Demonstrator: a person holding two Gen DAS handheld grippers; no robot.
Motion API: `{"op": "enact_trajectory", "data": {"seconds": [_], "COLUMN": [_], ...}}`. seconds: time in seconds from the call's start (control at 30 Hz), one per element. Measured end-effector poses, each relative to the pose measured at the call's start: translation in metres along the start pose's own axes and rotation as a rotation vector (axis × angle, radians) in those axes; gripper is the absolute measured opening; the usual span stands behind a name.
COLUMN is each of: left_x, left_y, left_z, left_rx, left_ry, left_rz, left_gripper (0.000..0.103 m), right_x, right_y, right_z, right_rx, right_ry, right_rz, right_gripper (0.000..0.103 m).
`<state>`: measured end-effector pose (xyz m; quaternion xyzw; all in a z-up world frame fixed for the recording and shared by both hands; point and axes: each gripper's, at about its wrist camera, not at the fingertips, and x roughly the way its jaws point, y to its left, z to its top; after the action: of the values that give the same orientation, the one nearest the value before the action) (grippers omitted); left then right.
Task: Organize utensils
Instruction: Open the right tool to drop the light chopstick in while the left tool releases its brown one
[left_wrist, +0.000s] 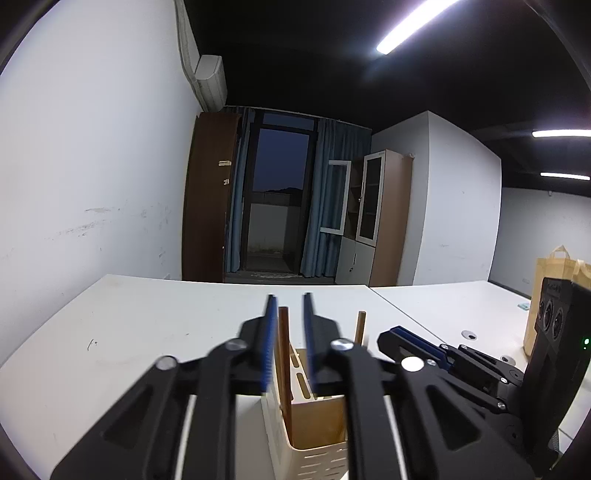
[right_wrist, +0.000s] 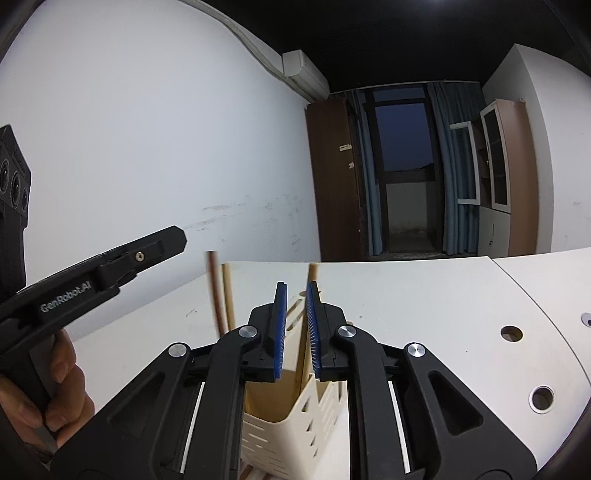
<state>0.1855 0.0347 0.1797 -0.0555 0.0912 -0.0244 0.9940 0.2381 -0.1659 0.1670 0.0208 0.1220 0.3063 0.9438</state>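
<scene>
Paper bag (left_wrist: 554, 291) stands at the far right of the white surface (left_wrist: 147, 332), well apart from the cream slotted holder (left_wrist: 317, 424). Left tongs (left_wrist: 289, 325) are parted around a dark brown stick (left_wrist: 284, 362), seemingly not touching it. It stands near upright in the holder. Right tongs (right_wrist: 295, 317) are parted around a pale stick (right_wrist: 304, 354), also upright inside.

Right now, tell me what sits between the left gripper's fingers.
A dark brown stick stands upright between the left gripper fingers, untouched, in the cream holder; left wrist view.
</scene>
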Motion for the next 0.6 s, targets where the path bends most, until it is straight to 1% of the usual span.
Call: {"op": "enact_trajectory", "data": {"seconds": [0.13, 0.2, 0.23, 0.27, 0.3, 0.4, 0.5, 0.57, 0.6], "left_x": [-0.005, -0.009, -0.012, -0.017, -0.019, -0.029, -0.036, -0.038, -0.039], "left_y": [0.004, 0.006, 0.006, 0.007, 0.006, 0.009, 0.011, 0.01, 0.01], "left_z": [0.0, -0.001, -0.001, -0.001, -0.001, -0.003, -0.005, -0.009, -0.012], "left_rx": [-0.009, -0.009, -0.01, 0.0, 0.007, 0.017, 0.034, 0.056, 0.067], "left_ry": [0.006, 0.011, 0.005, -0.002, -0.002, 0.009, 0.042, 0.083, 0.107], "left_rz": [0.006, 0.011, 0.014, 0.023, 0.025, 0.036, 0.049, 0.06, 0.065], "left_gripper": [0.018, 0.018, 0.019, 0.022, 0.026, 0.029, 0.029, 0.03, 0.032], "right_x": [-0.002, -0.004, -0.005, -0.006, -0.007, -0.011, -0.016, -0.02, -0.021], "right_y": [0.0, 0.001, 0.002, 0.003, 0.004, 0.006, 0.011, 0.016, 0.019], "right_z": [-0.003, -0.004, -0.004, -0.005, -0.007, -0.011, -0.014, -0.016, -0.016], "right_rx": [-0.007, -0.011, -0.012, -0.012, -0.014, -0.03, -0.036, -0.046, -0.051], "right_ry": [0.004, 0.008, 0.012, 0.017, 0.028, 0.052, 0.077, 0.092, 0.101], "right_rz": [-0.009, -0.014, -0.018, -0.024, -0.029, -0.047, -0.053, -0.05, -0.046], "right_gripper": [0.012, 0.014, 0.018, 0.022, 0.022, 0.022, 0.024, 0.03, 0.031]}}
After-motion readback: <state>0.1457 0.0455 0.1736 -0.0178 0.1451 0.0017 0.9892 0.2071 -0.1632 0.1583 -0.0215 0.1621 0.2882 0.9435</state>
